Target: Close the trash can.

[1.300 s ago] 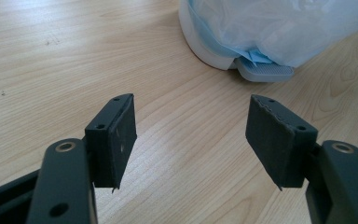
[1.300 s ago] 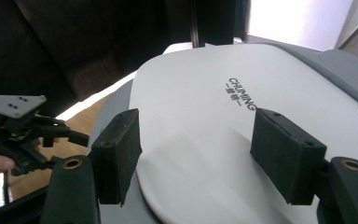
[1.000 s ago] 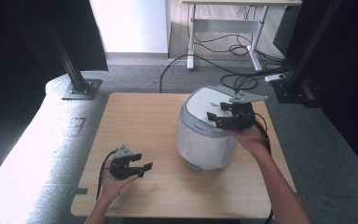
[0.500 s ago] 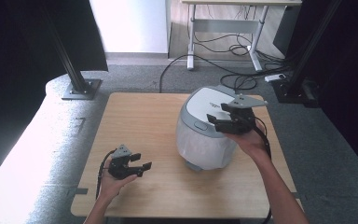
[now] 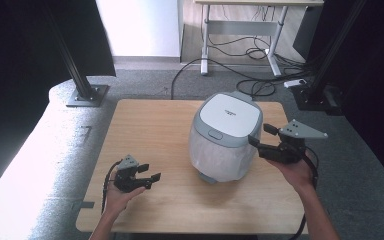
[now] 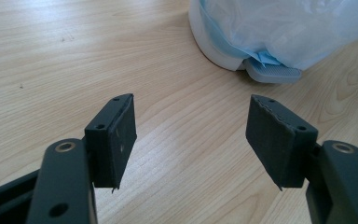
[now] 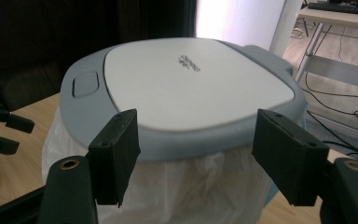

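A small bin (image 5: 225, 135) with a white lid, a grey rim and a white plastic liner stands right of the middle of the wooden table (image 5: 150, 125). My right gripper (image 5: 261, 135) hovers just right of the bin at rim height, open, with nothing between its pads. In the right gripper view the lid (image 7: 191, 79) lies just beyond the open gripper (image 7: 196, 154). My left gripper (image 5: 150, 172) rests near the table's front left, open, pointing toward the bin. The left gripper view has the gripper (image 6: 191, 135) over bare wood, with the bin's grey foot pedal (image 6: 272, 72) ahead.
Black frame posts (image 5: 80, 75) stand on the floor behind the table at left and right. A desk with loose cables (image 5: 240, 45) is farther back. A pale padded surface (image 5: 25, 165) runs along the table's left edge.
My right gripper has come off the top of the bin's lid and moved out to the bin's right side, a little lower. The left gripper has stayed put.
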`<state>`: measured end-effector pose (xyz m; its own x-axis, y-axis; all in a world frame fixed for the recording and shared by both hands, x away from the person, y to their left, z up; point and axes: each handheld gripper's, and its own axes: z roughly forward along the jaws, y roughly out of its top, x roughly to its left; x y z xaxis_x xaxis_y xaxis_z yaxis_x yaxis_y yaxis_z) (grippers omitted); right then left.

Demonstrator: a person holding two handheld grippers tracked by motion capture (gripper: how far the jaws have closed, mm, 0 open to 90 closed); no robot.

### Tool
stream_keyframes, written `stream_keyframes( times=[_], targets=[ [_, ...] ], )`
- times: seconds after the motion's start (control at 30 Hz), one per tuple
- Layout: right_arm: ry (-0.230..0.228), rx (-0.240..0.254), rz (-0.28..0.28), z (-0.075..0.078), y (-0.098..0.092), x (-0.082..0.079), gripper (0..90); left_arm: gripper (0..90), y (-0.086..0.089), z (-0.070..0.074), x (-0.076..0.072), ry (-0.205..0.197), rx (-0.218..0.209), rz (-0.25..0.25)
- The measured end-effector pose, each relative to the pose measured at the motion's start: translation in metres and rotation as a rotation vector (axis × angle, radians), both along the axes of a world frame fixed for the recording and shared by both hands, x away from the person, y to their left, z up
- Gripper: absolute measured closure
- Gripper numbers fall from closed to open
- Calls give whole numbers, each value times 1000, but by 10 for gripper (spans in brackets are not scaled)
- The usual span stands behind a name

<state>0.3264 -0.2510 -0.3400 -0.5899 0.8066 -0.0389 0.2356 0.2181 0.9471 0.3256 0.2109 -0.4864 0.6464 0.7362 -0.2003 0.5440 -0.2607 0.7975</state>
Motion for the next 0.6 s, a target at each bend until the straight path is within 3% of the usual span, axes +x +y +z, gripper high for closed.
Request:
stream_keyframes(
  times=[0.3,0.6],
  targets=[
    [8,-15,-29,-39,-21,-19,301,336,4,-2,-1,3,-1,18],
    [70,-20,-55,-95,-29,-28,301,334,5,-3,-3,8,3,21]
  ],
)
